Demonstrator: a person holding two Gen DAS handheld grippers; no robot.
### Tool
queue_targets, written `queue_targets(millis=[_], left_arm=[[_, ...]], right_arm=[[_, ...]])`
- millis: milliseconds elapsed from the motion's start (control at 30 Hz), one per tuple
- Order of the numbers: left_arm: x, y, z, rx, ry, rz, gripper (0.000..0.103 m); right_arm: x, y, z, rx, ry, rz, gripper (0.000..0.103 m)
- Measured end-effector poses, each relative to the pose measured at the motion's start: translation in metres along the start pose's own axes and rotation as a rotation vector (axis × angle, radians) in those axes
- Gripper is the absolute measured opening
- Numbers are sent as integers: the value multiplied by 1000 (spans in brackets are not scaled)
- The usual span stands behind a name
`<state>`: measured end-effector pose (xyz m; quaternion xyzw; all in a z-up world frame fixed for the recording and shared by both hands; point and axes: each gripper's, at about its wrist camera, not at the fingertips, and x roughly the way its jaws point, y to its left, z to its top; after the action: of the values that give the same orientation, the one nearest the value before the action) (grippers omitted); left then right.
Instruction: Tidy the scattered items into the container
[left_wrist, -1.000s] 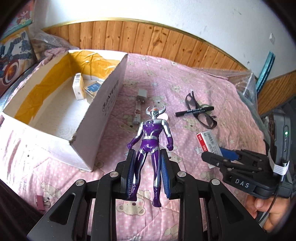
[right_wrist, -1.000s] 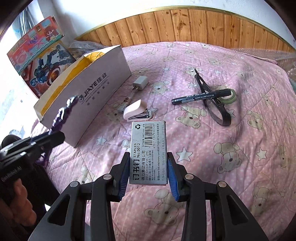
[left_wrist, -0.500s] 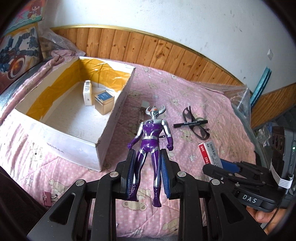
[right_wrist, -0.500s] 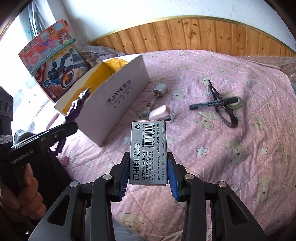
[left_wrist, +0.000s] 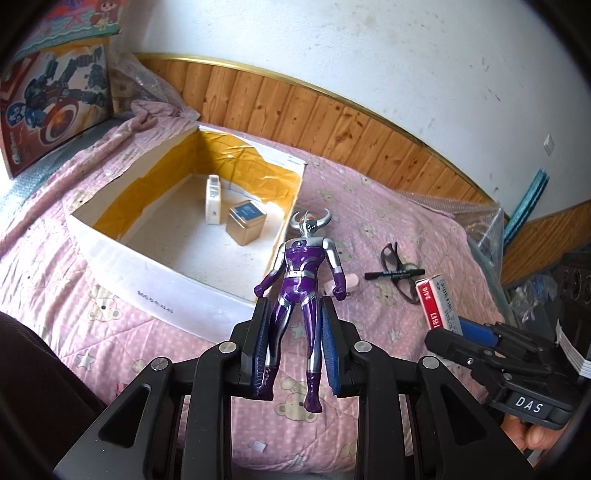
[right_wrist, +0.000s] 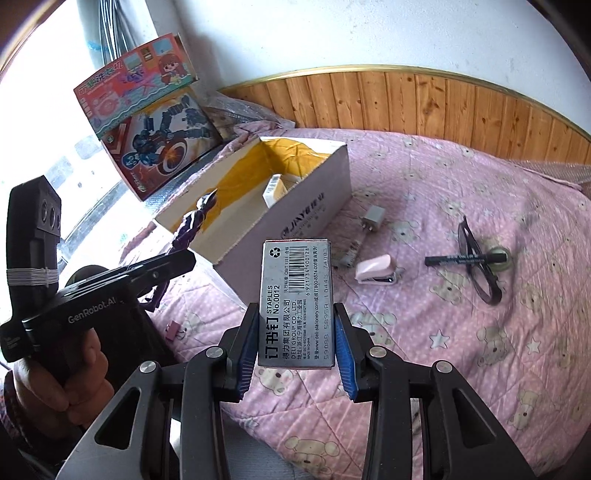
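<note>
My left gripper is shut on the legs of a purple and silver horned toy figure, held in the air by the near right corner of the open white cardboard box. The box holds a small white box and a gold tin. My right gripper is shut on a grey staples box, raised over the pink bedspread to the right of the cardboard box. The staples box also shows in the left wrist view.
On the pink bedspread lie a pink stapler, a grey charger plug, dark glasses with a black marker and a tape roll, and a pink binder clip. Toy boxes lean at the far left.
Both grippers have risen and moved left toward the cardboard box with their loads. The box's inside now shows more fully in both views.
</note>
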<state>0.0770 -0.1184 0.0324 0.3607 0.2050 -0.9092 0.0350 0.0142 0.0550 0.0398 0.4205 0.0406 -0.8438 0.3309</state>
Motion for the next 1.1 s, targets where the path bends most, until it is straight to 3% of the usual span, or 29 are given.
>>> queue_targets(millis=[667,1100], left_arm=[[-14,45,31,-71,-47,38,27],[-11,54,57,-52,-68,74,27]], right_arm=[[11,43,42,-77,-12,56,39],[28,66,68,-134,-12,92,39]])
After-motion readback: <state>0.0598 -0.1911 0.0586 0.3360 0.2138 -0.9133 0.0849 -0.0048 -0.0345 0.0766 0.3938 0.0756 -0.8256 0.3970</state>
